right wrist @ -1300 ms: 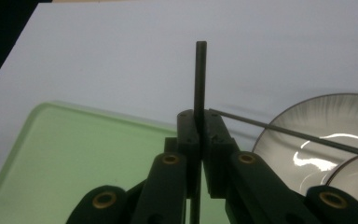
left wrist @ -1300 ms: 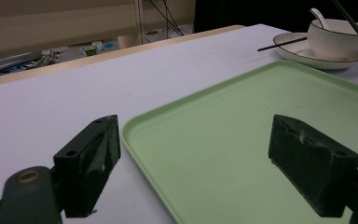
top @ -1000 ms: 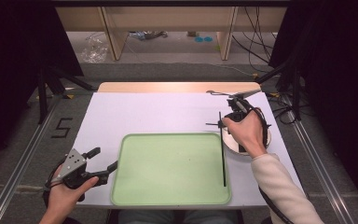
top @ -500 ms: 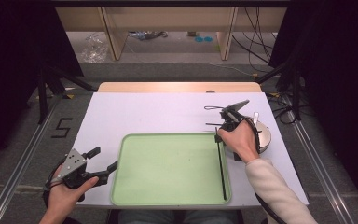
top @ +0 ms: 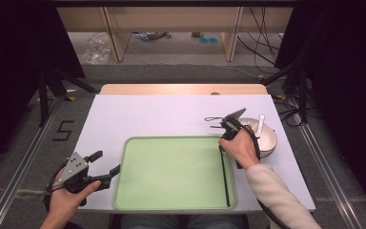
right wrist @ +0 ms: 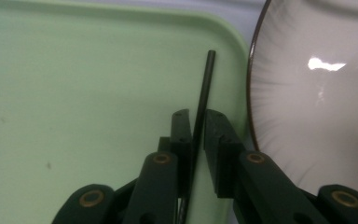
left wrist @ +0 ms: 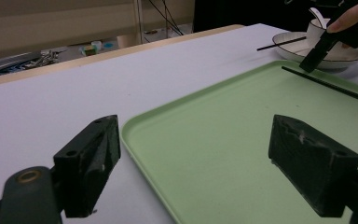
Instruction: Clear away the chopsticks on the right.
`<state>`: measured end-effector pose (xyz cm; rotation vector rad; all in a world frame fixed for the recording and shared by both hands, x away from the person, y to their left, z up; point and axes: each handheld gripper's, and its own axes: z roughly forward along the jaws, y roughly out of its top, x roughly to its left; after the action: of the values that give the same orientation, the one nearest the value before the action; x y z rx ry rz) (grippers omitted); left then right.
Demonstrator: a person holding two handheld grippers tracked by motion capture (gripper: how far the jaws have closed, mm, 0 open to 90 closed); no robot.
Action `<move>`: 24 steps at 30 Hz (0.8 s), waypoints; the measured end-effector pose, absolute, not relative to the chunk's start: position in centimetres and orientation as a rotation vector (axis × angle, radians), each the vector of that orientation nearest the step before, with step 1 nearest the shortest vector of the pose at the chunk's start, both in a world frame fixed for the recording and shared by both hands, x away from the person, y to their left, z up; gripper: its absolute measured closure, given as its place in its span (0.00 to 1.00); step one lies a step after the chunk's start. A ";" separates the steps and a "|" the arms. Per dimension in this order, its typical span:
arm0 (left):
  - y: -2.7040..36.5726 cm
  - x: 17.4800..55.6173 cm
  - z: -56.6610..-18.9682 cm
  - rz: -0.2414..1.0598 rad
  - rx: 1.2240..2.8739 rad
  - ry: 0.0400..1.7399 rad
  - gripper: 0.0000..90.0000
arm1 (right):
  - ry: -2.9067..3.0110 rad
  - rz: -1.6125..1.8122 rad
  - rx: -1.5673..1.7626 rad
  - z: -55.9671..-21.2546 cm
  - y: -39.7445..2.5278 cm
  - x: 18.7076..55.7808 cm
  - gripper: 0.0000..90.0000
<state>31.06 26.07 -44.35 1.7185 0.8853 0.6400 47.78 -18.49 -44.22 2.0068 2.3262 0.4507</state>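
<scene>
A pale green tray lies at the middle front of the white table. A black chopstick lies flat along the tray's right side. At its far end my right gripper points down, and its jaws close on the chopstick in the right gripper view. A white bowl with a white spoon stands right of the tray. A second chopstick rests on the bowl's rim. My left gripper is open and empty by the tray's left front corner.
The table's front edge runs just under the tray. The bowl sits close against the tray's right rim. Bare white tabletop stretches behind the tray. Black stands and cables flank the table.
My right gripper has moved left from over the bowl to the tray's right side, bringing the chopstick down to lie flat on the tray. The left gripper has stayed put.
</scene>
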 end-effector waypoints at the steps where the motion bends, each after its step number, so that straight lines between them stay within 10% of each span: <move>1: 26.1 31.1 -44.4 0.640 1.718 0.885 0.19 | 2.329 0.456 1.983 -44.2 -18.5 47.8 0.89; 24: 26.1 31.1 -44.4 0.641 1.721 0.887 0.19 | 2.517 0.350 0.696 -39.2 -18.7 48.8 0.61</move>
<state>31.07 26.06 -44.36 1.7205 0.8871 0.6412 48.77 -18.71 -39.23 0.6956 2.5174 0.3500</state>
